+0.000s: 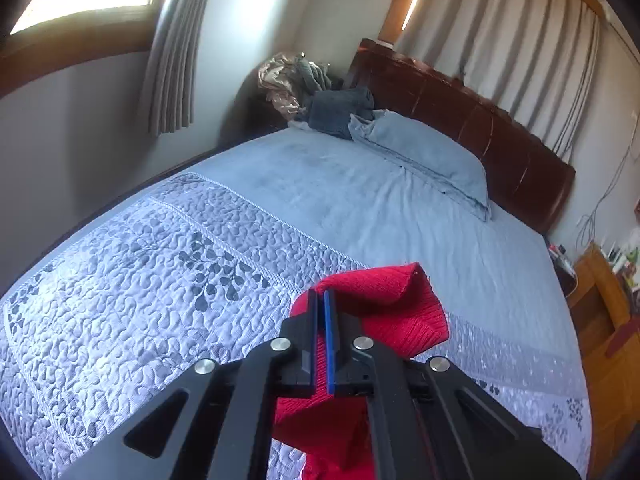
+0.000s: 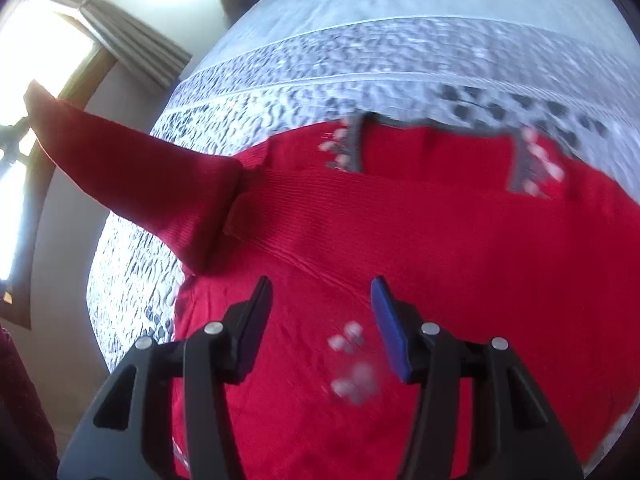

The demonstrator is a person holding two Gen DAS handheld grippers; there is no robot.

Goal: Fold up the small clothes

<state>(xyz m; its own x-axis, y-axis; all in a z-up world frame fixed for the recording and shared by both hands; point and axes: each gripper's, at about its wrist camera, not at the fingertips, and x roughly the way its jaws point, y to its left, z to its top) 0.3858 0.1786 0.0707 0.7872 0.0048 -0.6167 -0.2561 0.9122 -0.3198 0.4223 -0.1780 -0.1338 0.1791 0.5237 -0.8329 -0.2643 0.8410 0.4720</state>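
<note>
A small red knit sweater point(image 2: 460, 248) with grey and white trim lies on the quilted blue bedspread point(image 2: 280, 92). Its sleeve point(image 2: 132, 180) is lifted up and away to the left, off the bed. In the left wrist view my left gripper point(image 1: 320, 296) is shut on the red sleeve cuff point(image 1: 392, 304), held above the bed. My right gripper point(image 2: 320, 292) hovers over the sweater's body with its jaws apart and nothing between them. The right wrist view is motion-blurred.
The bed point(image 1: 360, 200) has a blue pillow point(image 1: 424, 156) and a heap of clothes point(image 1: 316, 92) by the dark wooden headboard point(image 1: 480, 128). A wooden bedside stand point(image 1: 604, 320) is at the right. Curtained windows point(image 1: 172, 52) line the walls.
</note>
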